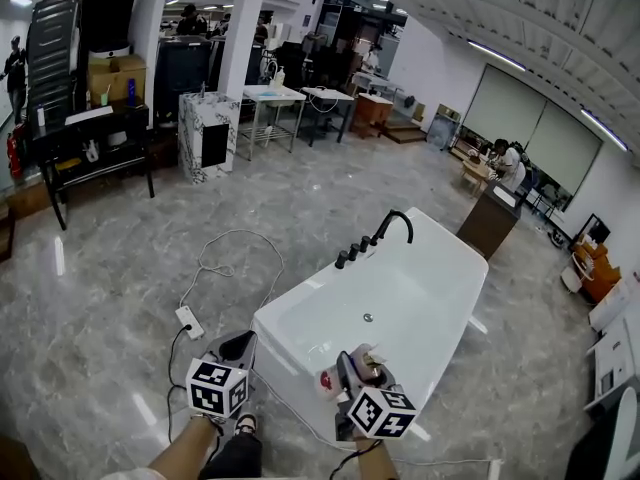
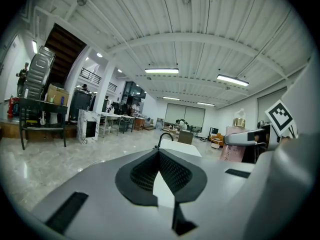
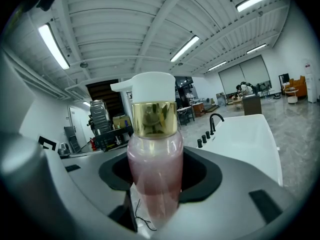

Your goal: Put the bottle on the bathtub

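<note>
L claw (image 1: pixel 238 348): jaws together, tips meeting, nothing btwn; low at head view's left, nr tub's near corner, apart from it.
Strip (image 1: pixel 189 320): white power strip on grey marble floor (image 1: pixel 120 298), just beyond L claw; cord (image 1: pixel 235 258) looping away behind it.
Bottle (image 3: pixel 154 169): pink, see-through, gold collar, white pump top; upright, clamped in R claw; held in air, overlapping tub's near end in head view, not set down on it.
R claw (image 1: pixel 348 370): shut on bottle, pads pressing its body from both sides; beside L claw, to its right, not touching.
Tub (image 1: pixel 290 313): white, freestanding, long axis running away to upper right; round drain (image 1: pixel 368 317) mid-floor.
Tap (image 1: pixel 395 223): black, curved spout, w/ row of black knobs (image 1: pixel 355 252) on tub's left rim, toward far end.
Cabinet (image 1: pixel 490 220): dark, just past tub's far end.
Person (image 1: pixel 508 160): far right bkgd, past cabinet; too small for detail.
</note>
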The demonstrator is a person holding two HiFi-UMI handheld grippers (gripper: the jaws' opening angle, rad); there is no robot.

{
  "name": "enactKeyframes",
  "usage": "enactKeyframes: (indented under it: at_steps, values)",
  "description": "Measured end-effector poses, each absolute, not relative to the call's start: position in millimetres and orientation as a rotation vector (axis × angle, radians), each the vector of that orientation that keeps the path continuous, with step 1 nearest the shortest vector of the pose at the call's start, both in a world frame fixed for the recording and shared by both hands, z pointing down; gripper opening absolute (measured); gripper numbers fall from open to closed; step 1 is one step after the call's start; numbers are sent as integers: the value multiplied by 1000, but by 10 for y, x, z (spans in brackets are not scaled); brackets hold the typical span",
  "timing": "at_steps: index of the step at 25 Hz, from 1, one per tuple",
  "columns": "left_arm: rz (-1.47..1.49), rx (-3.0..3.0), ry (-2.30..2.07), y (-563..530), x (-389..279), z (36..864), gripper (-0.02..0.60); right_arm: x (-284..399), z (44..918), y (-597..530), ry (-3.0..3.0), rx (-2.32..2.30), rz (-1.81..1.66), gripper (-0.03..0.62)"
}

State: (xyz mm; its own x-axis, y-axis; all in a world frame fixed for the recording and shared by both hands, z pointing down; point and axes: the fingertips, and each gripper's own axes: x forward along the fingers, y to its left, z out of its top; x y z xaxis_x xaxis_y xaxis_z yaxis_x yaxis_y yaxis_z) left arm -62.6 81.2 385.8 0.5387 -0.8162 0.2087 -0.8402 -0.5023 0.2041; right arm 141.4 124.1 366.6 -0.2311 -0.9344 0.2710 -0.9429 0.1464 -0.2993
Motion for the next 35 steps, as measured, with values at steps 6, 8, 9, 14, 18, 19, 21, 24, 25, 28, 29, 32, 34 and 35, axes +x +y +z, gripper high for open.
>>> enactKeyframes:
  at_steps: [6,8,9,14,18,19,21,24,25,28,29,32,34,35]
  values:
    - [113,2507,-1374,542,-556,3871,3,1490,3737,1042,-2340,1946,647,233]
    - [121,2510,-1367,439,-514,3870,3,1522,3734,955,-2338,1954,647,233]
    - [122,2513,-1363,391,-493,3865,3,1538,3733,910,-2338,1958,648,233]
    - [153,2541,-1354,134,-422,3848,3,1605,3734,656,-2341,1986,658,233]
    - [165,2540,-1350,-125,-404,3881,3,1636,3764,430,-2336,1999,671,233]
    - [169,2542,-1346,-186,-389,3885,3,1650,3769,372,-2331,2003,673,233]
    - [175,2547,-1337,-311,-358,3882,3,1677,3768,253,-2323,2008,674,233]
    - [181,2556,-1326,-519,-308,3863,3,1720,3743,60,-2317,2017,671,233]
    - [182,2559,-1323,-595,-294,3862,3,1735,3739,-12,-2314,2024,670,233]
    - [185,2565,-1315,-804,-275,3873,3,1750,3750,-209,-2307,2039,670,233]
    - [186,2568,-1313,-872,-270,3875,3,1752,3756,-270,-2306,2042,671,233]
    - [192,2572,-1304,-1088,-248,3880,3,1770,3769,-463,-2301,2054,679,233]
    - [207,2574,-1294,-1219,-234,3896,3,1780,3781,-585,-2293,2063,690,233]
    - [217,2576,-1289,-1281,-232,3906,3,1779,3790,-644,-2288,2066,697,233]
